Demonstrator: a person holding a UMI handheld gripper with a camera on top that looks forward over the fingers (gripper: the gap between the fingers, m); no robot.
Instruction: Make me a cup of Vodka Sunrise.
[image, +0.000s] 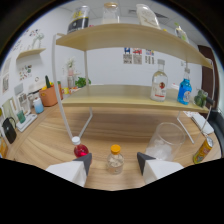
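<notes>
While the gripper (114, 161) is held low over the wooden table (50, 145), its two fingers (84, 162) are spread wide apart, level with each other and pointing forward toward the shelf, gripping nothing. The hand carrying it is hidden below the view, so its pose cannot be told beyond that level, forward aim.

Between the fingers, with a clear gap at either side, stands a small clear bottle with a yellow cap (115, 159), upright on the table. Just beside the left finger, a little ahead of its tip, is a small round bottle of red liquid with a white cap (80, 148). Ahead of the right finger stands a clear plastic cup (165, 141) with ice in its bottom. Farther right, near the table's edge, lies a yellow-orange bottle (203, 151), tilted.

Beyond these rises a two-tier wooden shelf on white legs (120, 97). On its lower tier, toward the right, stand a clear bottle with a red label (159, 82) and a blue bottle (185, 90). At the left end is an orange pot (49, 95). The top tier carries several clear containers (111, 12).
</notes>
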